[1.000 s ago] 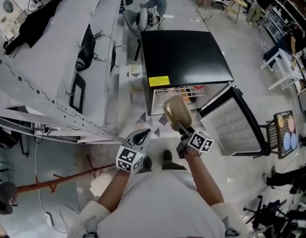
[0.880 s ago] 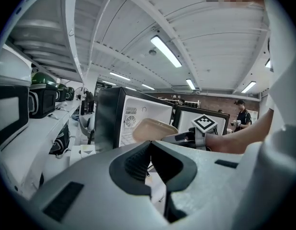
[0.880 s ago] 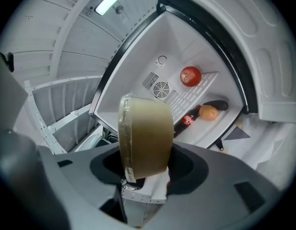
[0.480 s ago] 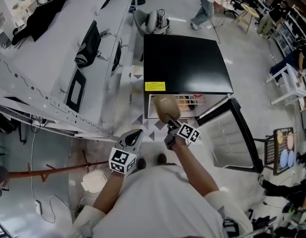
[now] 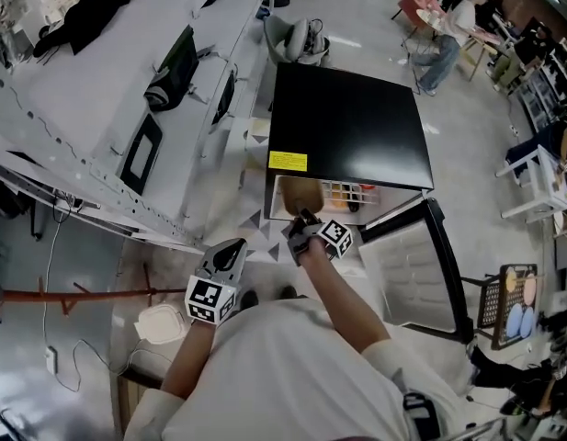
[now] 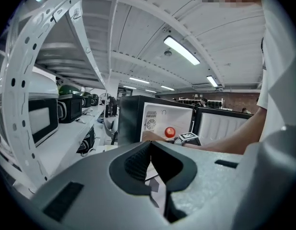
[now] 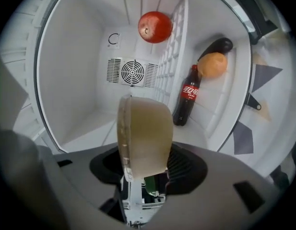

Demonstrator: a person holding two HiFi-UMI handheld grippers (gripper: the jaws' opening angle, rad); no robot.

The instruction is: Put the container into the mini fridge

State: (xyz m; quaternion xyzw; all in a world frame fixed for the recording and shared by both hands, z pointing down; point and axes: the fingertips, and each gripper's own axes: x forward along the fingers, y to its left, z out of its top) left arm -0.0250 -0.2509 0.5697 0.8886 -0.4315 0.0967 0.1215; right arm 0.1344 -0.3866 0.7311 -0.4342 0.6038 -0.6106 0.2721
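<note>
The right gripper (image 7: pixel 145 169) clamps the tan container (image 7: pixel 144 128) at lower centre, just at the open mouth of the mini fridge (image 5: pixel 347 127), its forearm reaching up-frame. The left gripper (image 6: pixel 150 147), at the head view's lower left, is closed on nothing. Deeper inside, a bottle (image 7: pixel 186 102) bears a red label with unreadable white lettering. The print on the yellow sticker (image 5: pixel 288 161) is too small to read.

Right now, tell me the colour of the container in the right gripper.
Translucent tan container, clearest in the right gripper view.
</note>
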